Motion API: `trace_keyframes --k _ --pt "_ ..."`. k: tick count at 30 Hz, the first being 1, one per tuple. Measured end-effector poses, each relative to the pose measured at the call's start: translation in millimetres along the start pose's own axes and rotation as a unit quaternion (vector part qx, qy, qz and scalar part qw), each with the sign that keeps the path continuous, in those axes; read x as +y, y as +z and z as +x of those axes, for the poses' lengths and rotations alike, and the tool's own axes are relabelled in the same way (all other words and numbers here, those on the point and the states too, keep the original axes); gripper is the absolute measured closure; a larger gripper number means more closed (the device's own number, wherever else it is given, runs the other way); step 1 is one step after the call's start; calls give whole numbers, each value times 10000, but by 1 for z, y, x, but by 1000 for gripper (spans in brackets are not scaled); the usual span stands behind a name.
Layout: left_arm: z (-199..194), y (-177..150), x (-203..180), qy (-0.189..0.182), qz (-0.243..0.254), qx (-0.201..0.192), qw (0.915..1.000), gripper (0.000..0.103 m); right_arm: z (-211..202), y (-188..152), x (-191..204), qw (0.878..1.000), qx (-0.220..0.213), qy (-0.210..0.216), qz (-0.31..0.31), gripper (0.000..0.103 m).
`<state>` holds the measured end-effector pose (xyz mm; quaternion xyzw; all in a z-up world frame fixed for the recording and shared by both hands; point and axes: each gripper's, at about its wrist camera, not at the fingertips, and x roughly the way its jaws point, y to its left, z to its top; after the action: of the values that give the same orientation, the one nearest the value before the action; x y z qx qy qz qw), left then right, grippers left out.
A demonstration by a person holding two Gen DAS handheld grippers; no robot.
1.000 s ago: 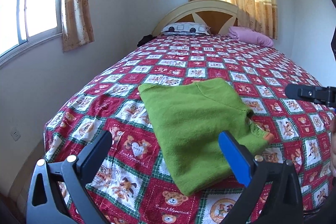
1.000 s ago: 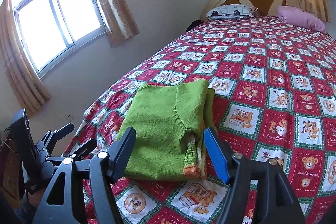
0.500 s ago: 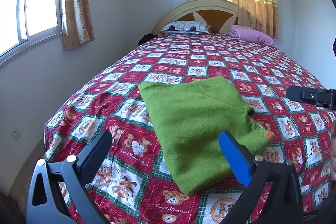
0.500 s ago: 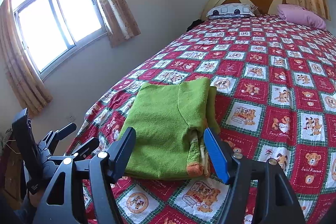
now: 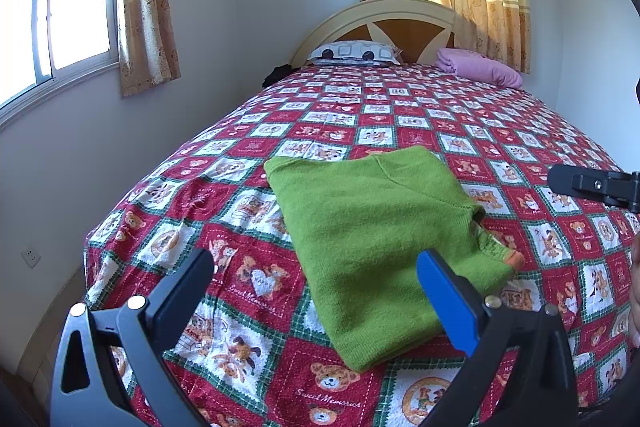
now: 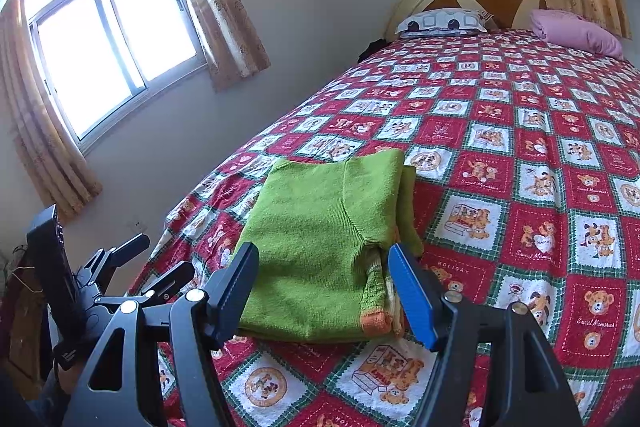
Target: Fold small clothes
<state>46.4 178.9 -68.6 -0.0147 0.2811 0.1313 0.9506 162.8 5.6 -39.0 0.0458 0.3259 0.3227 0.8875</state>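
1. Nothing has shifted since the earlier frames; from the left wrist, the left gripper (image 5: 316,285) hangs spread and empty above the bedspread (image 5: 460,115), the folded green sweater (image 5: 380,227) lying just ahead.
2. From the right wrist, the right gripper (image 6: 324,279) hangs spread, pinching nothing; the sweater (image 6: 320,243) lies flat near the bed's foot.

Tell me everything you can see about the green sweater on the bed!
The green sweater is small, fuzzy-looking knit, folded into a neat, roughly rectangular stack of layers. At its near right corner a ribbed cuff with an orange edge pokes out. A seam line runs across the top layer. It lies flat near the foot of the bed, on the red teddy-bear quilt. Nothing else touches it.
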Motion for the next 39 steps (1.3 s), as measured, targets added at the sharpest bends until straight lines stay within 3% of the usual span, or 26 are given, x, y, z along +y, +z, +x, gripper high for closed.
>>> trace_keyframes --k 27,39 --pt "1 3 3 -54 -12 33 10000 0 -1 -3 6 9999 -83 -3 -71 35" --pt "0 3 1 200 -2 -25 9998 0 -1 -6 11 9999 -95 16 -141 35"
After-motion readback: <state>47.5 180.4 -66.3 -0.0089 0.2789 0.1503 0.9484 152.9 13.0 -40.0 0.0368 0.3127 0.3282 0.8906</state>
